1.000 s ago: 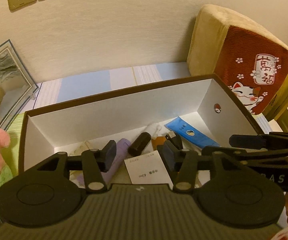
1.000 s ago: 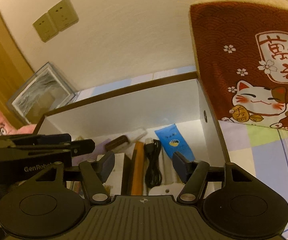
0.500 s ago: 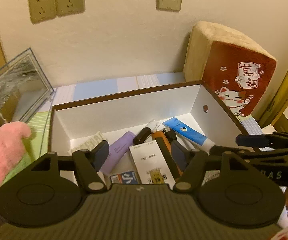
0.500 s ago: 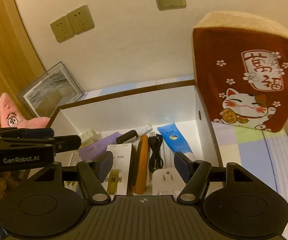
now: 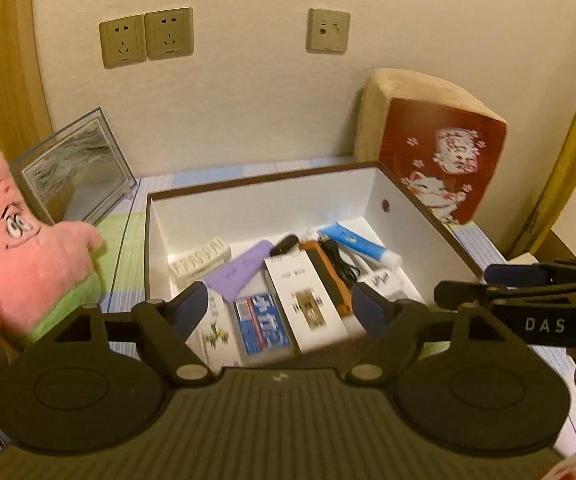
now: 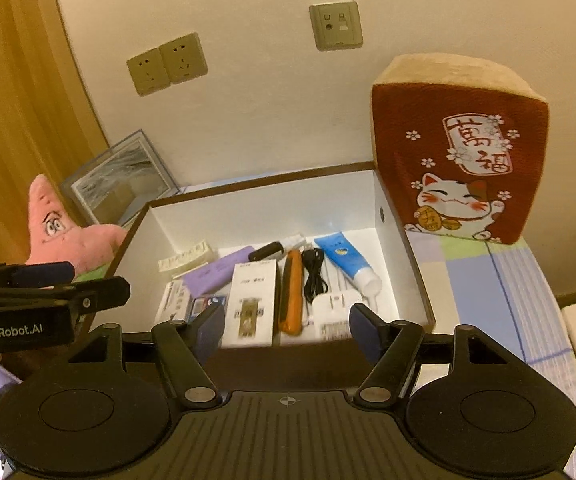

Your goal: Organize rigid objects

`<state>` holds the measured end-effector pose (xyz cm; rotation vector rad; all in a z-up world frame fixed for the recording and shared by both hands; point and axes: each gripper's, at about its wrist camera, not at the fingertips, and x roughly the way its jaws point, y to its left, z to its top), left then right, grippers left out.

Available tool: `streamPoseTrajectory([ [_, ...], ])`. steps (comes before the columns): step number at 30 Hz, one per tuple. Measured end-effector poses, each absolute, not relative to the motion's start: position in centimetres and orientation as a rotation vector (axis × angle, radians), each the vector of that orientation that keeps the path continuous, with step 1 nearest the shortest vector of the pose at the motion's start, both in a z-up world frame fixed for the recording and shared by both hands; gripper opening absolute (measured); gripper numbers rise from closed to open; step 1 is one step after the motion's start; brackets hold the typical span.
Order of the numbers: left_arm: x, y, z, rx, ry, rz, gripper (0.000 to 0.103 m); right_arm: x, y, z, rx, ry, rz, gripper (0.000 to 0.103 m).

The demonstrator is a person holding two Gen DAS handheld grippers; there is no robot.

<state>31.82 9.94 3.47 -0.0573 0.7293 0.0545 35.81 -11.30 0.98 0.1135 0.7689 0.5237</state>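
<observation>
Above the near edge of the open brown-rimmed white cardboard box (image 6: 404, 248), both grippers are held clear of the contents. The left gripper (image 5: 278, 306) has just been opening and its jaws stand wide, with nothing between the pads; the right gripper (image 6: 286, 330) has also been opening a little, stands moderately spread, and nothing is gripped by it.

The placing step is judged finished, or nearly so, since every rigid item in view is already lying inside the box. For the next move, either a further loose object must be found outside the box or the task is to be ended; none can be seen on the striped bedding (image 6: 488, 280).

Along the far wall of the box a ribbed cream block (image 5: 200, 258), a flat lilac case (image 5: 244, 270), a small black cylinder (image 6: 265, 251) and a blue tube with a white cap (image 6: 346, 260) are laid. Toward the near edge a tall white printed carton (image 6: 253, 296), an orange-and-black utility knife (image 6: 293, 292), a coiled black cable (image 6: 314, 274), a white plug adapter (image 6: 334, 306) and a blue-and-red small packet (image 5: 262, 322) are set side by side. Some are touching.

Beside the box's left wall a pink star-shaped plush toy (image 5: 28, 248) is propped.
</observation>
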Motion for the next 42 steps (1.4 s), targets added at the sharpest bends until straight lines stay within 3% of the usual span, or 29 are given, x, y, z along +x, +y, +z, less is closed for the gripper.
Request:
streamPoseTrajectory([
  [20,21.1,8.3,3.5,-0.054,0.773,0.079,0.076,26.0,-12.5,2.0,0.111,0.79,0.559,0.067],
  [42,11.8,0.6,3.4,-0.116,0.831,0.171,0.076,18.2,-18.9,0.6,0.061,0.86,0.692,0.067],
])
